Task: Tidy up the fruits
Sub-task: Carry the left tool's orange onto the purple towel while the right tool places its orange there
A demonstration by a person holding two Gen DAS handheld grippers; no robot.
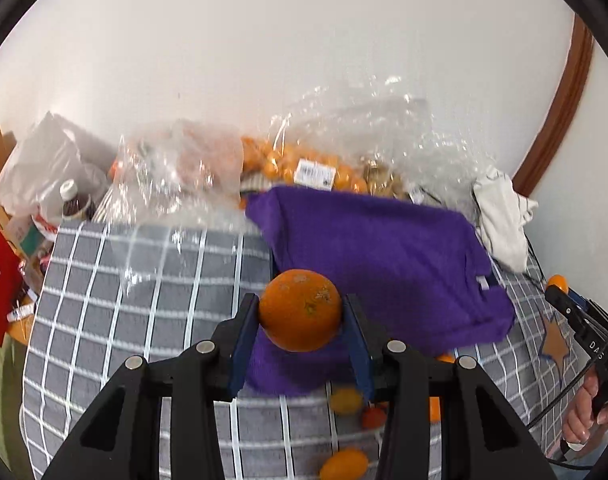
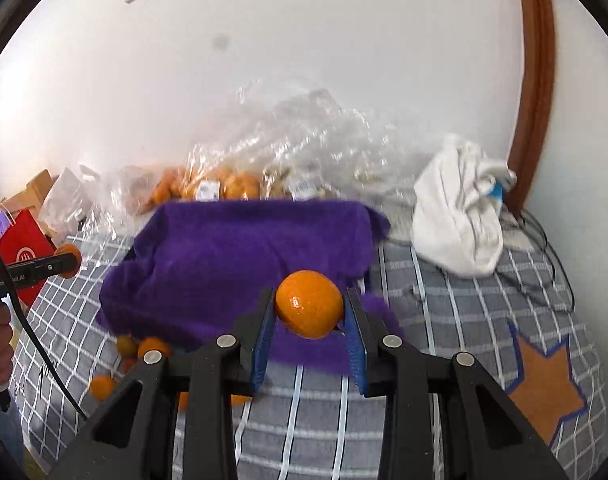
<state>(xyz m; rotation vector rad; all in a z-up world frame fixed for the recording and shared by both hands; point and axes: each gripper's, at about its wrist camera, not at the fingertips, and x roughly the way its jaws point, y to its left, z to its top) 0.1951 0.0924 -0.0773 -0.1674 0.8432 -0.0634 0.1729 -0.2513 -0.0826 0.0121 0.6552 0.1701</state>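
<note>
While both hover above the purple cloth [image 1: 384,248], left gripper [image 1: 300,320] pinching a speckled orange [image 1: 299,310], right gripper [image 2: 310,316] seemingly clamping a glossy orange [image 2: 308,304].

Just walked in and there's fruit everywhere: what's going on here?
A person is sorting fruit with a handheld claw in each hand. The left claw is shut on a speckled orange, the right claw on a shinier orange, both above a purple cloth on a checked cover. Loose fruit lies below; bagged oranges sit by the wall.
</note>
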